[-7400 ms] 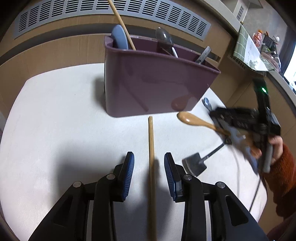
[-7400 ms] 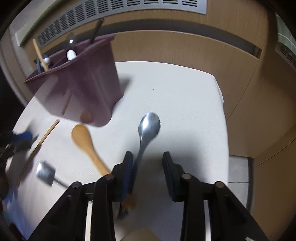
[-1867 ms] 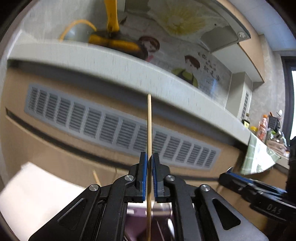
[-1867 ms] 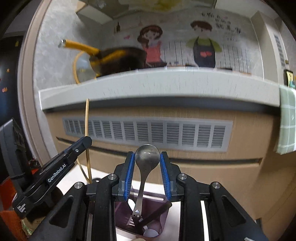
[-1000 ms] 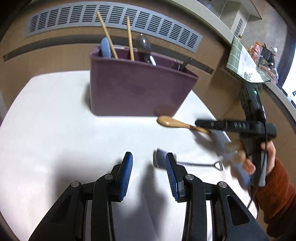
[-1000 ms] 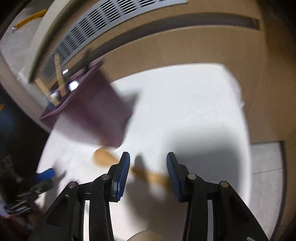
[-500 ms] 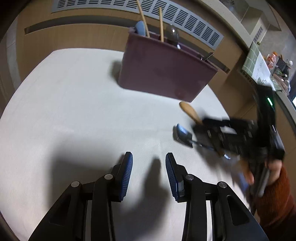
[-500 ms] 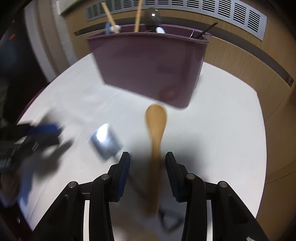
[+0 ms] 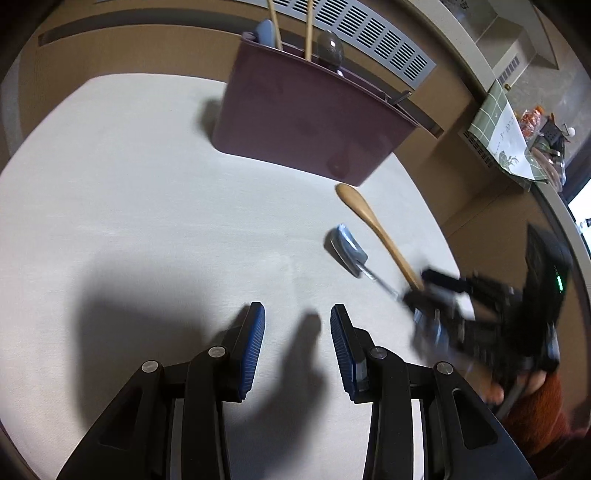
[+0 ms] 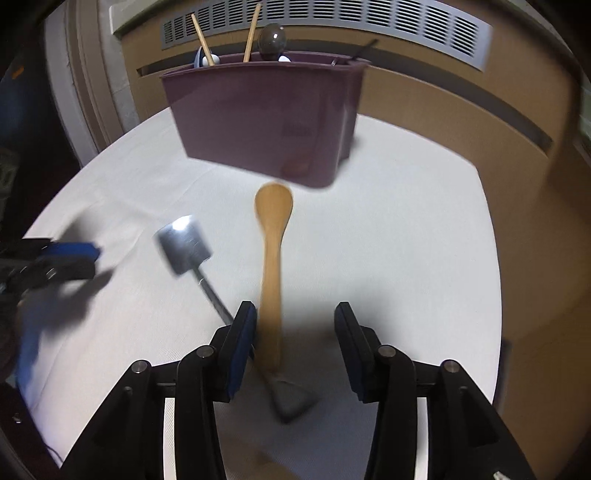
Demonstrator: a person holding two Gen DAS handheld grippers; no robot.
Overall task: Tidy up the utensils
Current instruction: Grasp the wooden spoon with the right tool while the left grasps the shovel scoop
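We straddle the wooden spoon point(image 10: 272, 258) handle with our spread right gripper point(image 10: 293, 332), on the table before the purple caddy point(image 10: 258, 122); next we clamp. Our left gripper point(image 9: 297, 345) hovers spread, empty.

A pale rounded tabletop point(image 9: 110, 192) stands before a wood-panelled wall with a grey slatted vent point(image 10: 369, 16); a green checked cloth point(image 9: 506, 133) drapes over the ledge nearby.

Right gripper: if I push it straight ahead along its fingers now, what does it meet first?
The right gripper is open with the wooden spoon lying between its fingers. Going on, it would probably run along the handle to the bowl, then reach the purple caddy.
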